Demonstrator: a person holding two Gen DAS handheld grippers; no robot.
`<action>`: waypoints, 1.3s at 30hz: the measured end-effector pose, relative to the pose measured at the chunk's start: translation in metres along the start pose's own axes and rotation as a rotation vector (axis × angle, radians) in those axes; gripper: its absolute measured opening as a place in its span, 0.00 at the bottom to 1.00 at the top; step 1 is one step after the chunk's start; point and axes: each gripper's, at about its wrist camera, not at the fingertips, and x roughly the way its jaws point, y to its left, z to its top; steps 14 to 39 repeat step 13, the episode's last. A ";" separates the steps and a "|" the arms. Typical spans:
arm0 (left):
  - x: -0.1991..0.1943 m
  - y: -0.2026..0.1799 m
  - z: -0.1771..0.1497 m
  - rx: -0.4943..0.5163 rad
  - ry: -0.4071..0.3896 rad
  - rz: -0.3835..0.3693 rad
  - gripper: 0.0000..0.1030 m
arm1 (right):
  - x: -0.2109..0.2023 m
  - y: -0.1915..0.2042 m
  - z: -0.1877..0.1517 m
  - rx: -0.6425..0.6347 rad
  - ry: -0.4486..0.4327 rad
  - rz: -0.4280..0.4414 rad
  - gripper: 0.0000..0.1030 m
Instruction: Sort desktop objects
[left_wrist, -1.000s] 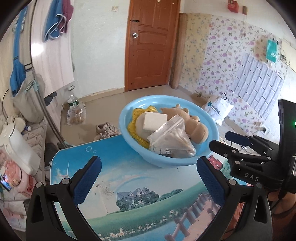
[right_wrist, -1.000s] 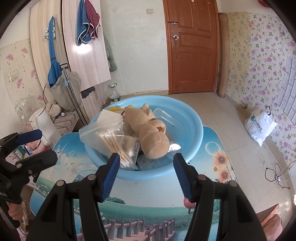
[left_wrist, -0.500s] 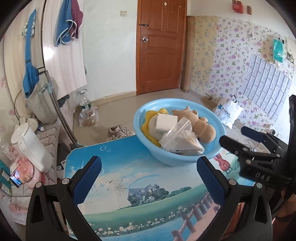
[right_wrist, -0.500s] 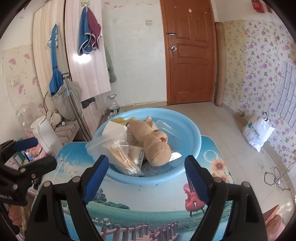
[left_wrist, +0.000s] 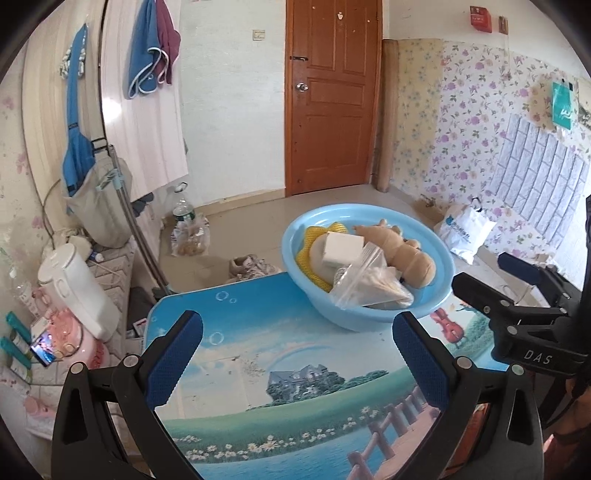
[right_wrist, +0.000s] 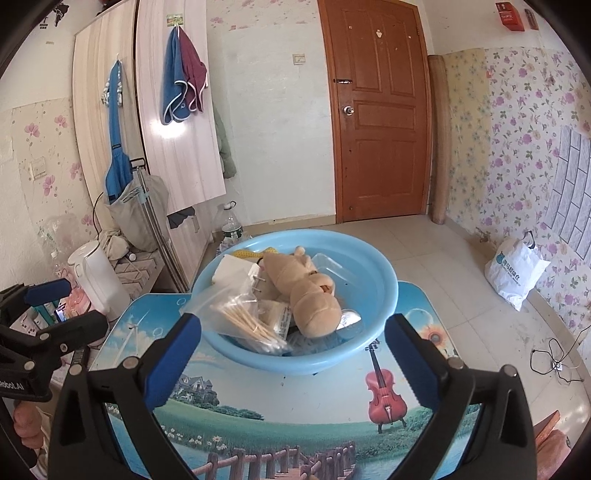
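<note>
Hovering over the near part of the picture-printed table (right_wrist: 303, 417), the right tongs (right_wrist: 293, 341) are opening, nothing between their blue pads, the bare tabletop showing through the gap. The left tongs (left_wrist: 297, 341) hang spread wide and empty over the table's left side. At the far edge sits a blue basin (right_wrist: 373, 288), partly past the edge, holding a tan plush toy (right_wrist: 310, 295), a clear bag of cotton swabs (right_wrist: 243, 314), a white block (left_wrist: 341, 249) and a yellow mesh item (left_wrist: 312, 236).

A home: floral wallpaper (right_wrist: 524, 122), hung towels (right_wrist: 183, 81), kettle (right_wrist: 98, 280).
</note>
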 end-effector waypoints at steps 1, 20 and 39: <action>-0.001 -0.001 -0.001 0.007 0.000 0.006 1.00 | 0.000 0.000 0.000 0.001 -0.002 -0.005 0.99; -0.009 -0.004 -0.001 -0.012 -0.016 -0.068 1.00 | -0.004 -0.001 -0.003 -0.006 0.004 -0.009 1.00; -0.009 -0.004 -0.001 -0.012 -0.016 -0.068 1.00 | -0.004 -0.001 -0.003 -0.006 0.004 -0.009 1.00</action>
